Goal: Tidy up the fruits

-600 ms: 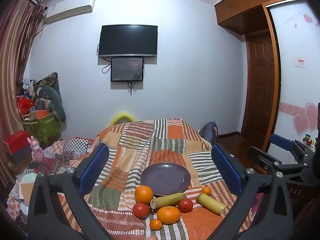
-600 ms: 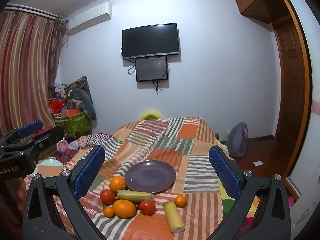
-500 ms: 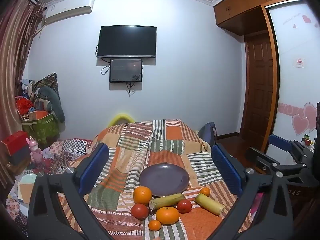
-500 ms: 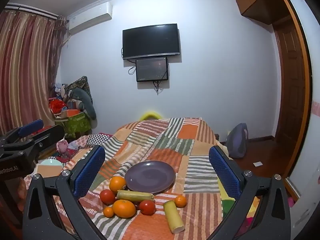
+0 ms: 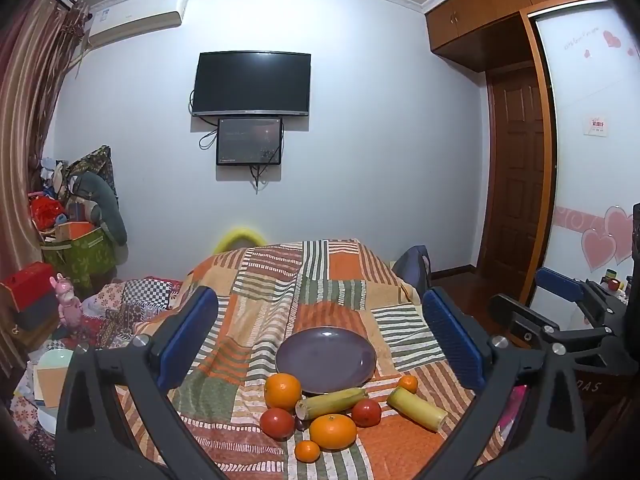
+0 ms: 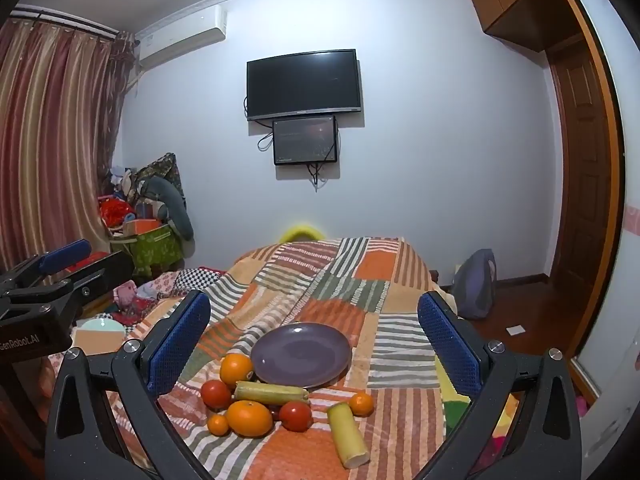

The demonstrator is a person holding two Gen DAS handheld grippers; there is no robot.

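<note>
Lower centre of both frames — left tool (image 5: 320,336) and right tool (image 6: 314,332), level, spread wide, holding nothing, raised above the bed (image 5: 332,276). Fruits (image 5: 332,408) clustered just below the purple plate (image 5: 326,354) — lower centre.

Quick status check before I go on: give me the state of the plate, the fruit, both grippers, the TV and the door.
Purple plate: empty, on the striped blanket.
Fruit pile: all off the plate, on the blanket at its near edge.
Left gripper: open, holding nothing.
Right gripper: open, holding nothing.
TV: screen dark.
Wooden door: closed.
</note>
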